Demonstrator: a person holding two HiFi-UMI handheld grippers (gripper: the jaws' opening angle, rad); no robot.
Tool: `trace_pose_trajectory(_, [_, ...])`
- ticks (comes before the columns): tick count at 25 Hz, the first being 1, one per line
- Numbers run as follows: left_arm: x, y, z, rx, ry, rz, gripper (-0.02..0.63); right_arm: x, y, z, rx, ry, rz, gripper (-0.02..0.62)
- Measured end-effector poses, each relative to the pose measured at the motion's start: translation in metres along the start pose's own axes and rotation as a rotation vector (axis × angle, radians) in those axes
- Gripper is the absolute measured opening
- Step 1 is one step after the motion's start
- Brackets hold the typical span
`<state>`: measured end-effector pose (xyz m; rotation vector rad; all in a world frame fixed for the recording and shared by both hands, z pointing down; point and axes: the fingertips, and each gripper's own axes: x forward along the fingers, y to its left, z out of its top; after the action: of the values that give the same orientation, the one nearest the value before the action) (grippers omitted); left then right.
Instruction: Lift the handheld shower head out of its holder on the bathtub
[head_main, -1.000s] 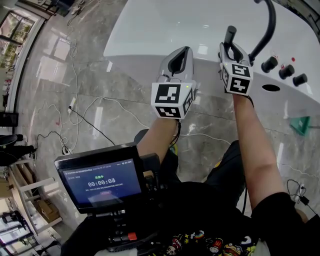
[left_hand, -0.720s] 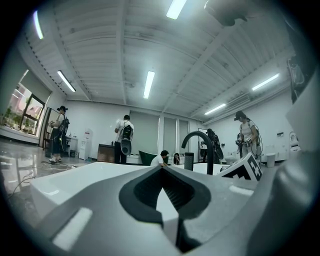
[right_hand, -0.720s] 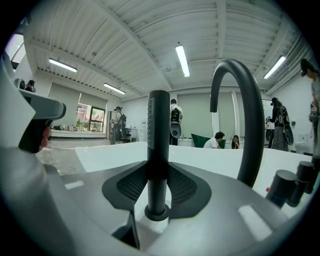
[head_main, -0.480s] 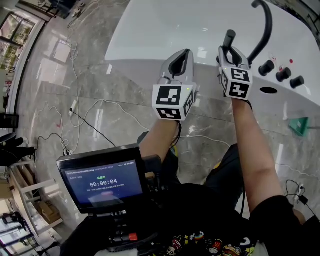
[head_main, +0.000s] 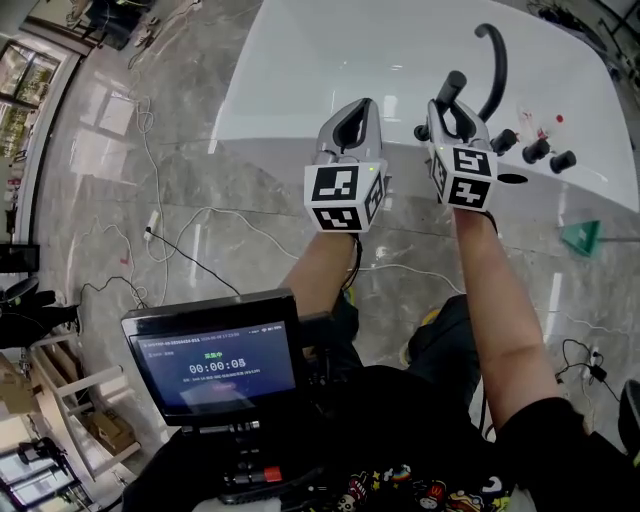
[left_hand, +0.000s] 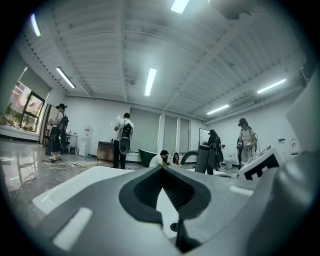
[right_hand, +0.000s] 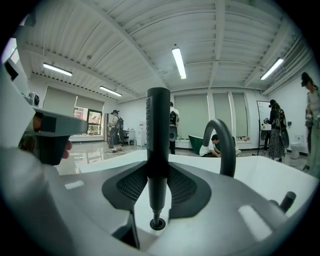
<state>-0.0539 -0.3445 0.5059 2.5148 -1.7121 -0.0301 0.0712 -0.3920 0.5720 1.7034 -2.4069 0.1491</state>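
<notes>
The handheld shower head (head_main: 455, 82) is a slim black wand that stands upright on the white bathtub's rim (head_main: 330, 60). My right gripper (head_main: 448, 105) is shut on its handle. In the right gripper view the wand (right_hand: 158, 130) rises between the two pads of the right gripper (right_hand: 158, 172). Its narrow lower end sits right over a round black socket (right_hand: 158, 223) in the tub deck. My left gripper (head_main: 371, 103) hovers just left of it over the tub edge. It is shut and holds nothing, and its tips meet in the left gripper view (left_hand: 161, 170).
A black arched spout (head_main: 492, 60) stands just behind the wand, with three black knobs (head_main: 537, 150) to its right and a dark oval hole (head_main: 512, 179) in the deck. Cables (head_main: 190, 220) trail over the marble floor. Several people (left_hand: 122, 137) stand far across the room.
The head view has shifted, so the tub fittings sit further left. Both grippers keep nearly the same places, and the right one stays shut on the wand.
</notes>
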Motion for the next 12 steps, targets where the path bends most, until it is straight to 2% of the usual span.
trace_pose_trajectory(6, [0.002, -0.023, 0.076, -0.006, -0.020, -0.031, 0.001, -0.029, -0.007, 0.079, 0.007, -0.027, -0.006, 0.147])
trace_pose_trajectory(12, [0.002, -0.034, 0.126, -0.021, -0.019, -0.055, 0.001, -0.053, -0.008, 0.139, 0.011, -0.046, -0.014, 0.146])
